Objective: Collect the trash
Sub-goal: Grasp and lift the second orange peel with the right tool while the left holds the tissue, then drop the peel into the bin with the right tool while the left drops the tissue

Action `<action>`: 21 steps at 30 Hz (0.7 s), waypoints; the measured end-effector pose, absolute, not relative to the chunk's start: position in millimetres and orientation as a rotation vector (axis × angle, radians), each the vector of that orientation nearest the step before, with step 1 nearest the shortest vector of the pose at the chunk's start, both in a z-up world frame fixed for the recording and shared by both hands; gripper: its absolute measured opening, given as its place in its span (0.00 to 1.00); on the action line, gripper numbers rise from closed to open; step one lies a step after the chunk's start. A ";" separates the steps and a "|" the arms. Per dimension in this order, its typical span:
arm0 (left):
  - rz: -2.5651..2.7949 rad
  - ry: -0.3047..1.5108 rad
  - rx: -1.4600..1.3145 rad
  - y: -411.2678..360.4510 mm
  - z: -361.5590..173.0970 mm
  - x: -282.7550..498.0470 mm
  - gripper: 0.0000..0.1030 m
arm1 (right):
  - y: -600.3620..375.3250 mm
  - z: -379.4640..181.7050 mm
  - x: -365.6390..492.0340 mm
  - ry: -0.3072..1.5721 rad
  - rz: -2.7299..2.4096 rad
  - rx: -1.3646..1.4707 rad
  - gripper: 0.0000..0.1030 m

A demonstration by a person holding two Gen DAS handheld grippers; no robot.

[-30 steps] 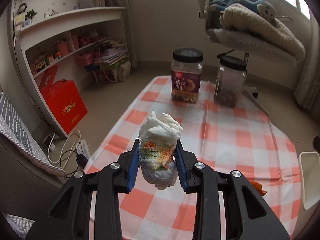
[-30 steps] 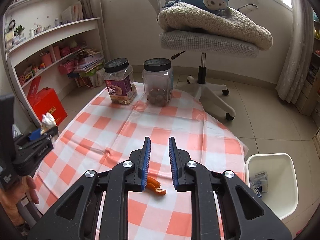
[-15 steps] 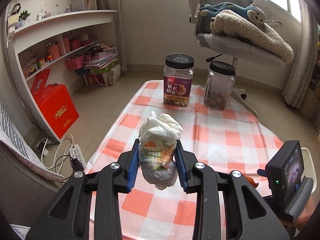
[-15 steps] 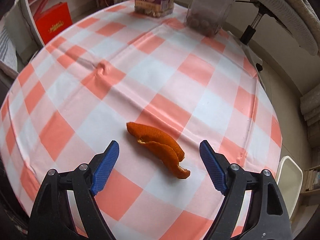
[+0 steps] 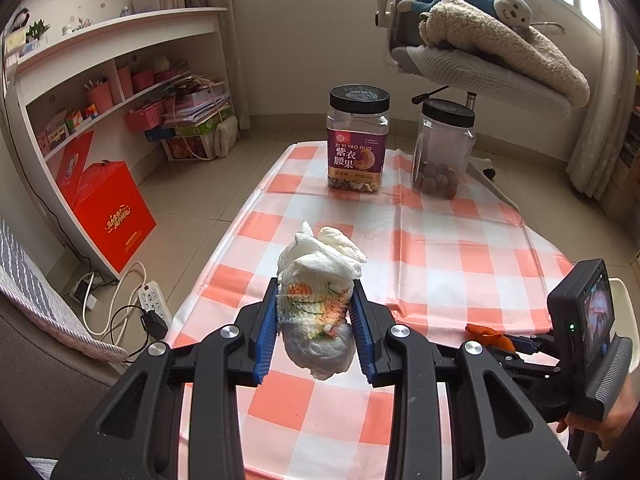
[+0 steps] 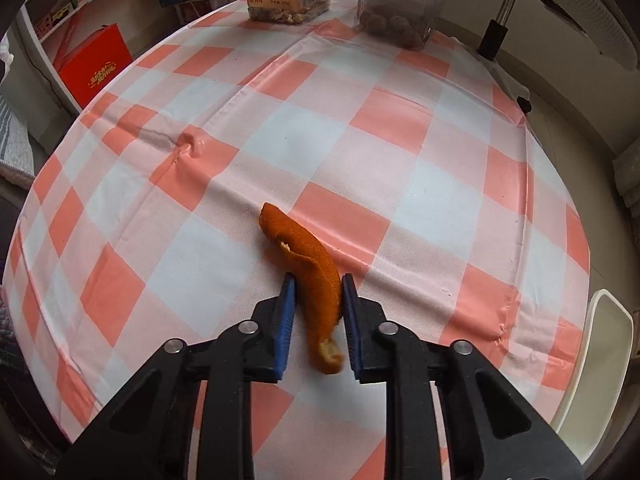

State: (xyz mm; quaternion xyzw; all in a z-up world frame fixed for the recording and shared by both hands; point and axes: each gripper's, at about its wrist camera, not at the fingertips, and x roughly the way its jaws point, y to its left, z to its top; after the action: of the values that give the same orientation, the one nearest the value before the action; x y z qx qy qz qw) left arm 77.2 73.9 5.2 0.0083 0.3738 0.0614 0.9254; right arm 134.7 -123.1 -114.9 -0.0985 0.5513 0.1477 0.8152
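The left gripper point(image 5: 315, 302) is clenched on a crumpled white tissue wad point(image 5: 320, 300) with a printed pattern, holding it above the near part of the tabletop point(image 5: 460, 256), which is covered in an orange-and-white checked cloth. The right gripper point(image 6: 318, 296) is low over the cloth with its blue fingers point(image 6: 286, 320) closed in on either side of a curled orange peel point(image 6: 308, 268), whose far end lies on the cloth. At the far end of the tabletop stand a cashew jar point(image 5: 358, 140) and a clear jar of nuts point(image 5: 442, 150), and the rim of a white bin point(image 6: 596, 360) shows just beside the tabletop's right edge.
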 end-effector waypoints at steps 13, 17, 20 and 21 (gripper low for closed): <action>0.102 0.661 -0.040 51.9 32.7 73.1 0.33 | -129.4 -6.0 110.4 0.820 0.265 -0.103 0.15; 0.091 0.624 -0.035 34.8 38.5 70.6 0.33 | -140.4 19.0 98.3 0.712 0.228 -0.109 0.15; 0.078 0.599 -0.037 22.4 42.3 68.3 0.33 | -152.3 29.2 92.1 0.666 0.194 -0.110 0.15; 0.073 0.592 -0.036 17.9 43.4 67.4 0.33 | -157.1 32.2 89.7 0.654 0.184 -0.109 0.15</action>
State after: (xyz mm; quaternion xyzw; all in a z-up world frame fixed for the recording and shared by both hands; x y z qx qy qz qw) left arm 67.4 17.9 43.4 -0.0179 0.2914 0.0360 0.9558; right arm 89.7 -157.1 32.2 -0.0535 0.3204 0.0901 0.9415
